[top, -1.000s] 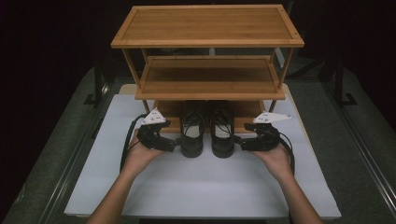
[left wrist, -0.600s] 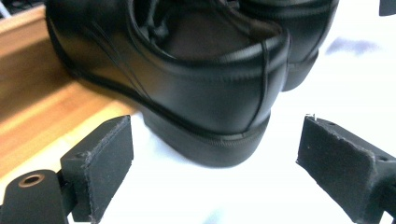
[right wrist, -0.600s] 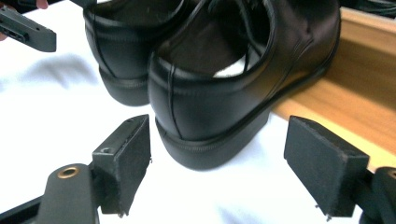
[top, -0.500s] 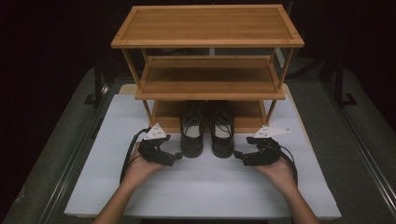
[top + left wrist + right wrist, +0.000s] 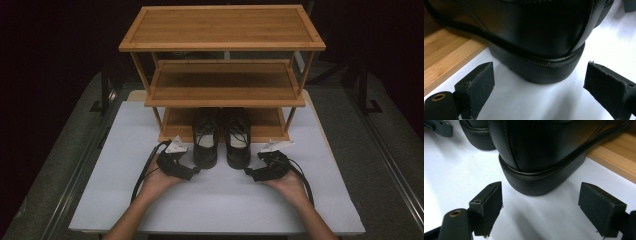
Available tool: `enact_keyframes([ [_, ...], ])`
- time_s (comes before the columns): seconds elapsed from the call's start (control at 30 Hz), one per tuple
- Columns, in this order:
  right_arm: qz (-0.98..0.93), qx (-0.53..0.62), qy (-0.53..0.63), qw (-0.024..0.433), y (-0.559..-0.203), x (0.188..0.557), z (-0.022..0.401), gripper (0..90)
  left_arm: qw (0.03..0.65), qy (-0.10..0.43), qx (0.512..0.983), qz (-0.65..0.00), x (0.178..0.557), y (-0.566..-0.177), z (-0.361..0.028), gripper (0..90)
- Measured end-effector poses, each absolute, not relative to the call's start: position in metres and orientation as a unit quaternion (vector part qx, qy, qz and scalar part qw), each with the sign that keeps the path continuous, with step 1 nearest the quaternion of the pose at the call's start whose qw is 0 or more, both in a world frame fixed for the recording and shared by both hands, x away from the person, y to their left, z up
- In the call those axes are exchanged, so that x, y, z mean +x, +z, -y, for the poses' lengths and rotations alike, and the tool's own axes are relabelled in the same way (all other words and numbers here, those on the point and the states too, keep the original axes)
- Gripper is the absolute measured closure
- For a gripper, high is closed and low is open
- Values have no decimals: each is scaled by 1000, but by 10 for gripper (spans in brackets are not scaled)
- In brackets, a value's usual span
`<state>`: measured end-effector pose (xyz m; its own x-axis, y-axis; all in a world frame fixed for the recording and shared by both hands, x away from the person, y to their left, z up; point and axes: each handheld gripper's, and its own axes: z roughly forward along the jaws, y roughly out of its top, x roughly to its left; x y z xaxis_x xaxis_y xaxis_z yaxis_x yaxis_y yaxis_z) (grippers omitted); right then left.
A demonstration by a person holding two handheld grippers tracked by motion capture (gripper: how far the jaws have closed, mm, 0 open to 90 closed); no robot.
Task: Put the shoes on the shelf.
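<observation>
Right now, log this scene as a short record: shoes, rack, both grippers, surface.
shoes: a black lace-up pair, left shoe and right shoe, side by side, toes under the rack, heels toward the person
rack: three-tier bamboo shoe rack, top and middle shelves bare
left gripper: jaws open, low beside the left shoe's heel, not touching it
right gripper: jaws open, just been widening, nothing between them, near the right shoe's heel
surface: white table top

A white desk stands on grey floor; a three-tier wooden rack sits on it, and the room behind is dark.
</observation>
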<state>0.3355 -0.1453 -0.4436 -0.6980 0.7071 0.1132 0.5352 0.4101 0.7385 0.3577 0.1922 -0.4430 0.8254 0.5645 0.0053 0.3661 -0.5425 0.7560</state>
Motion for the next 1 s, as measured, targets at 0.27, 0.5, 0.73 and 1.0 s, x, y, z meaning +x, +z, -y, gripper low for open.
enact_keyframes([
  [0.27,-836,360,399,115,-450,344,135,177,383,133,879,-253,364,-452,-182,89],
  [0.5,-838,355,398,120,-453,350,122,157,378,136,882,-247,364,-453,-179,96],
  [0.73,-838,349,400,126,-453,348,111,195,372,139,882,-253,365,-452,-173,110],
  [1.0,-824,373,407,129,-453,345,109,234,358,137,886,-262,365,-447,-168,117],
])
